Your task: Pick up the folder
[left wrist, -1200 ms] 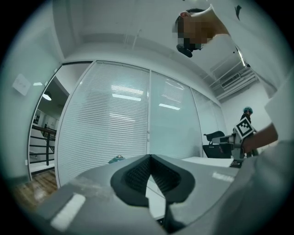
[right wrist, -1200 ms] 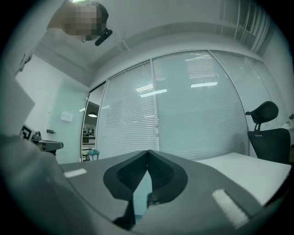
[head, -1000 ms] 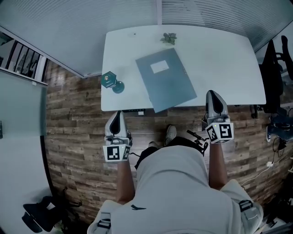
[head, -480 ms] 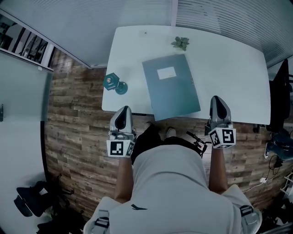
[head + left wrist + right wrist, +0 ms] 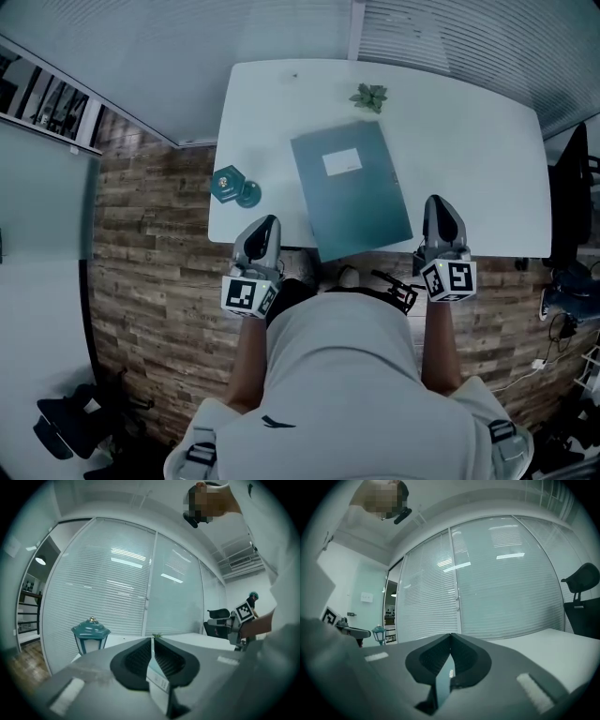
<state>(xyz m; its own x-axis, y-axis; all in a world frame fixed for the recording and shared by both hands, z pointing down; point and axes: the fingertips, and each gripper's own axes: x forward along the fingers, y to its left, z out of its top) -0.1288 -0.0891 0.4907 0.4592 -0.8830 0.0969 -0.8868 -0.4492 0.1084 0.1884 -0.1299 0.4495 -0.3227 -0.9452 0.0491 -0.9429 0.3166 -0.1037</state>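
A blue-grey folder [image 5: 354,197] with a white label lies at a slant on the white table [image 5: 469,141]; its near corner juts a little over the front edge. My left gripper [image 5: 270,222] is shut and empty at the front edge, left of the folder. Just as empty, my right gripper [image 5: 437,200] is shut over the table's front strip, to the folder's right. Neither touches the folder. In the left gripper view the jaws [image 5: 153,640] meet, and so do those in the right gripper view [image 5: 450,635]. I cannot make out the folder in either gripper view.
A teal lantern [image 5: 228,185] [image 5: 90,634] [image 5: 379,633] stands near the table's front left corner. A small green plant [image 5: 369,95] sits at the far edge. A black office chair [image 5: 572,183] [image 5: 580,603] is at the table's right end. Blinds and glass walls close the far side.
Both grippers have moved forward to the table's front edge, the left one also in toward the folder. The folder has not moved.
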